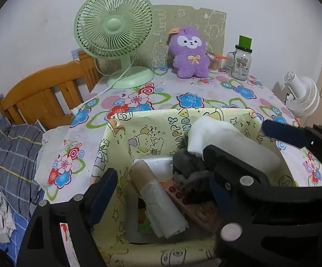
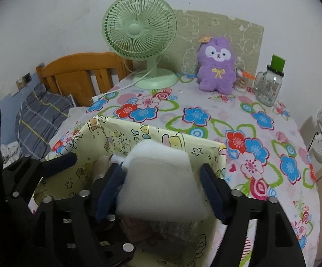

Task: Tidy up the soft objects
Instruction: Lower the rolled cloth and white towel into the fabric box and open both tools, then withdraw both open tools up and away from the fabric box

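At the far left a bed with an orange wooden headboard [image 1: 47, 93] carries a grey plaid pillow [image 1: 14, 155], just beside the tabletop covered in a flower-printed cloth [image 1: 183, 98]. On the near part of that tabletop stands a pale yellow box wrapped in cartoon birthday paper [image 1: 161, 124], open at the top. The left gripper [image 1: 158, 166] hangs over the box with its jaws spread wide and nothing pressed between them; under it inside the box lie a beige roll bound with white gauze [image 1: 156, 198], a grey woolly item [image 1: 185, 166] and a flat pink piece with red dots [image 1: 178, 195]. To the right of these, a white fluffy folded cloth [image 2: 161, 182] sits in the right end of the box, rising above its rim. The right gripper [image 2: 162, 189] straddles this cloth with its jaws apart; the left pad lies at the cloth's edge and the right pad stands just beside it, so the cloth is between them without being squeezed. Along the back of the tabletop, a mint green desk fan [image 1: 114, 33] stands leftmost, then a purple plush animal with a yellow bow [image 1: 190, 53] leaning on a beige drawn-on cardboard sheet [image 1: 205, 22], then a clear glass mug jar with a green lid [image 1: 241, 60]. A white small fan [image 1: 301, 95] stands beyond the tabletop's right edge.
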Available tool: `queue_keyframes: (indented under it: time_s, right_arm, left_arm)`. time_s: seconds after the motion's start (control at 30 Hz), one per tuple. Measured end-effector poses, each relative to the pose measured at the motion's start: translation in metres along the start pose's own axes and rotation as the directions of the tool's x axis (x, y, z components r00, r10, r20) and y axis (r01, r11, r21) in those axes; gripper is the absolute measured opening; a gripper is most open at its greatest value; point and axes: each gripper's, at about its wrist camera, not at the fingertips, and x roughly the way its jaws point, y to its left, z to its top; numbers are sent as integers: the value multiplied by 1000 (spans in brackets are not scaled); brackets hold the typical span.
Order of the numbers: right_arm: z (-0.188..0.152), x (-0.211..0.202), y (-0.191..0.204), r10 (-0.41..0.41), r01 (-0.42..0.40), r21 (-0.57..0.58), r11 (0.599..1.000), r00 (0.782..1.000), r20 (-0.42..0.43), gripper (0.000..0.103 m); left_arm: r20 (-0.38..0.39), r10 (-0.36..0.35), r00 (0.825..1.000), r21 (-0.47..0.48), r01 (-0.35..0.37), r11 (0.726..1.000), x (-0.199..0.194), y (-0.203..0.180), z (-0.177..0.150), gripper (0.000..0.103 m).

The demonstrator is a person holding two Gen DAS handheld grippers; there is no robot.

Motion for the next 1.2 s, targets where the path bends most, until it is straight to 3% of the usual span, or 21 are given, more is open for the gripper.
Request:
queue_keyframes:
  time_s: [0.13, 0.93, 1.2]
  right_arm:
    - [-3, -11, 0, -28, 28, -12, 1000, 999, 45, 91]
    - [-27, -66, -31, -92, 85, 63, 994, 989, 112, 92]
    - [-37, -84, -46, -132, 120, 100, 988, 983, 125, 96]
  left_arm:
    - [18, -2, 1000, 8, 1, 1000, -9, -3, -2, 89]
    - [97, -44, 994, 53, 39, 998, -49, -49, -11, 91]
    - [111, -45, 993, 55, 39, 998, -57, -66, -12, 91]
